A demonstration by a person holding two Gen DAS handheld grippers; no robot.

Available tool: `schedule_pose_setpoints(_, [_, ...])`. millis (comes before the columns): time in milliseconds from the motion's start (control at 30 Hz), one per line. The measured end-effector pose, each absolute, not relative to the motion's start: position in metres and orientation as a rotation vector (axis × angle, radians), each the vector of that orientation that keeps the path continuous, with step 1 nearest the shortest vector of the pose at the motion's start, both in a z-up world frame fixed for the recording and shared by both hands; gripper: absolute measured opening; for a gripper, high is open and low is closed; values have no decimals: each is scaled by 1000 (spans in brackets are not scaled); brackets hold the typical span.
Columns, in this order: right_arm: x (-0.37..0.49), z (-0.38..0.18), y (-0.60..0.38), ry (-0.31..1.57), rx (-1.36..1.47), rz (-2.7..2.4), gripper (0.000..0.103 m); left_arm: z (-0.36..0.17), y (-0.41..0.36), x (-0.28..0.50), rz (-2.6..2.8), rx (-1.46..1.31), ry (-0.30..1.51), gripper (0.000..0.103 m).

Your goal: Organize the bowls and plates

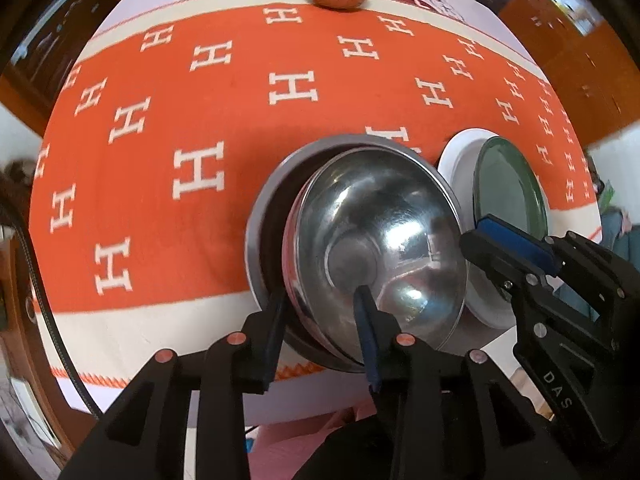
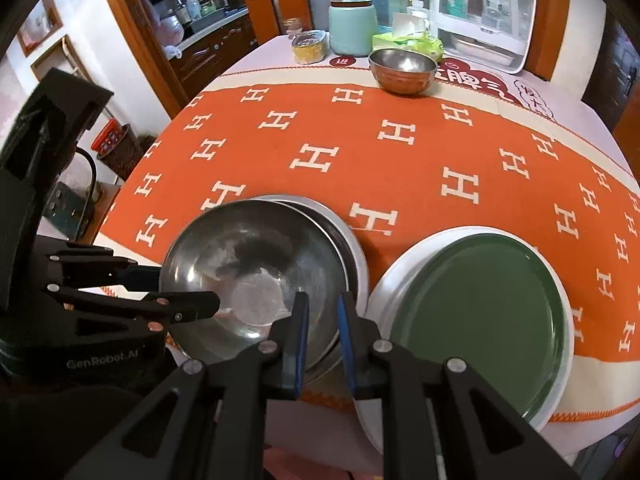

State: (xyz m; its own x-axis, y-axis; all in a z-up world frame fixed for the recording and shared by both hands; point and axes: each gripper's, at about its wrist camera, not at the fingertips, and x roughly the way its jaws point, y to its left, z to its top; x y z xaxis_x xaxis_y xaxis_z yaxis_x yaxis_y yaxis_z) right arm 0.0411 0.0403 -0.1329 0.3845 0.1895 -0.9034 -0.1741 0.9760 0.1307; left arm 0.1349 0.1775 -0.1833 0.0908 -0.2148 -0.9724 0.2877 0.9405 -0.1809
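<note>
A steel bowl [image 1: 380,248] sits tilted inside a wider grey metal bowl [image 1: 272,192] near the table's front edge. My left gripper [image 1: 320,312] straddles the steel bowl's near rim, one finger inside and one outside, jaws still apart. In the right wrist view the steel bowl [image 2: 256,264] and the grey bowl [image 2: 352,252] lie left of a green plate [image 2: 480,320] stacked on a white plate [image 2: 400,268]. My right gripper [image 2: 324,320] hovers over the steel bowl's right rim, jaws narrowly apart, holding nothing. Another steel bowl [image 2: 402,70] stands at the far side.
An orange tablecloth with white H marks [image 2: 360,140] covers the table. At the far edge stand a mint canister [image 2: 352,28], a yellow-filled container [image 2: 308,46], a tissue pack [image 2: 408,42] and a white dish cabinet [image 2: 484,12]. Wooden cabinets surround the table.
</note>
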Motion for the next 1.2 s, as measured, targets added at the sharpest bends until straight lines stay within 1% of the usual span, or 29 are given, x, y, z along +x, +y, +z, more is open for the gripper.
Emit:
schedule_pose_setpoints(200, [46, -126, 41, 1138, 36, 191, 16, -170, 180, 141, -430, 140, 1414, 36])
schedule_pose_setpoints(267, [48, -121, 38, 1138, 41, 174, 16, -163, 178, 142, -460, 158, 1416, 44])
schedule_pose_setpoints(467, [65, -101, 24, 1158, 76, 148, 17, -132, 176, 147, -537, 237, 1385, 52])
schedule_pose_setpoints(533, [72, -92, 18, 1157, 79, 142, 23, -118, 175, 156, -557, 258, 1372, 55])
schedule_pose_setpoints(600, [84, -80, 9, 1160, 101, 121, 35, -107, 174, 164, -567, 273, 1362, 61])
schedule_pose_setpoints(633, [89, -76, 6, 1166, 112, 112, 38, -96, 174, 171, -582, 279, 1351, 66])
schedule_pose_setpoints(667, [96, -69, 1, 1170, 133, 101, 41, -90, 173, 176, -590, 282, 1344, 68])
schedule_pose_setpoints(767, [118, -50, -12, 1156, 187, 87, 44, -65, 170, 197, -591, 311, 1306, 74])
schedule_pose_setpoints(933, [155, -18, -24, 1115, 192, 58, 52, -33, 167, 238, -545, 342, 1263, 77])
schedule_pose_setpoints(1000, [173, -5, -29, 1089, 196, 54, 58, -21, 167, 256, -521, 345, 1242, 77])
schedule_pose_setpoints(1067, [190, 5, -33, 1070, 202, 56, 60, -13, 165, 272, -499, 342, 1225, 78])
schedule_pose_setpoints(1200, [222, 16, -39, 1046, 208, 53, 60, -2, 159, 304, -461, 334, 1193, 78])
